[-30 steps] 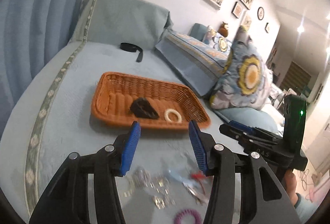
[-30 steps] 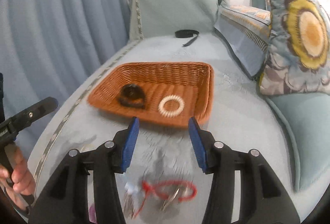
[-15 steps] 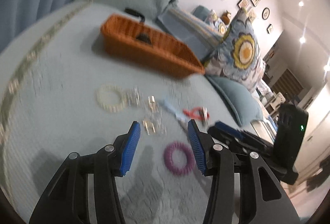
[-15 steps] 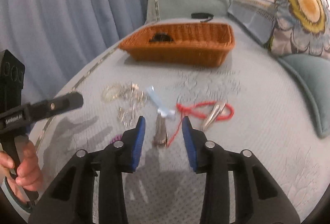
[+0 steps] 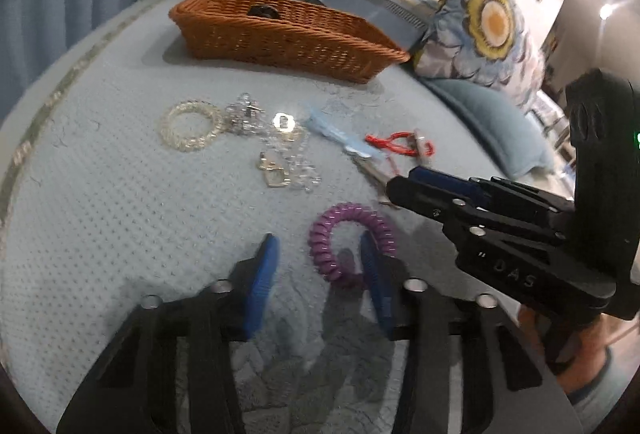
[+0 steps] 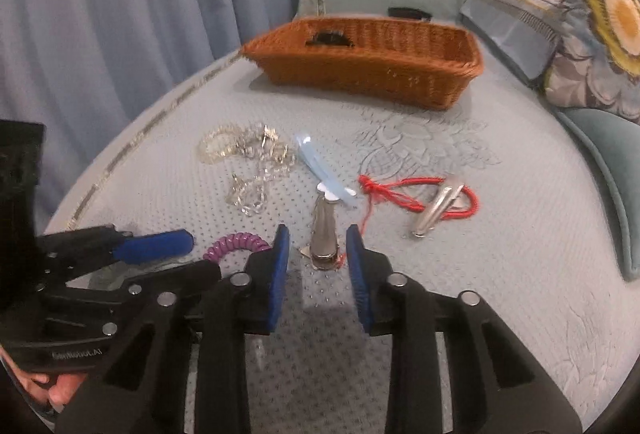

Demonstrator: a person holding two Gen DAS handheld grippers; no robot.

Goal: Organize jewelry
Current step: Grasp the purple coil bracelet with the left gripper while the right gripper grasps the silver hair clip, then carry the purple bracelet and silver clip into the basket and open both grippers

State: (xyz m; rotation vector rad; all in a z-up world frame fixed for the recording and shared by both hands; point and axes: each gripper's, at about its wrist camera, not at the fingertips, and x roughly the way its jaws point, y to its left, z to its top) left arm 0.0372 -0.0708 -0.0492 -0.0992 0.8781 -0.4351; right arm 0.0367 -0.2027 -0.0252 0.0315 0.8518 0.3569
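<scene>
Two grippers now low over bedspread [image 6: 500, 254], down from earlier view over basket [image 6: 360, 70] — pickup phase begins, jaws just closing on both. Left gripper [image 5: 316, 266] part open, holding nothing; purple coil [image 5: 352, 242] between tips, right finger inside ring. Right gripper [image 6: 316, 246] narrowed, not yet pressing — silver clip [image 6: 325, 234] sits between pads. Basket well beyond, other jewelry scattered between.
</scene>
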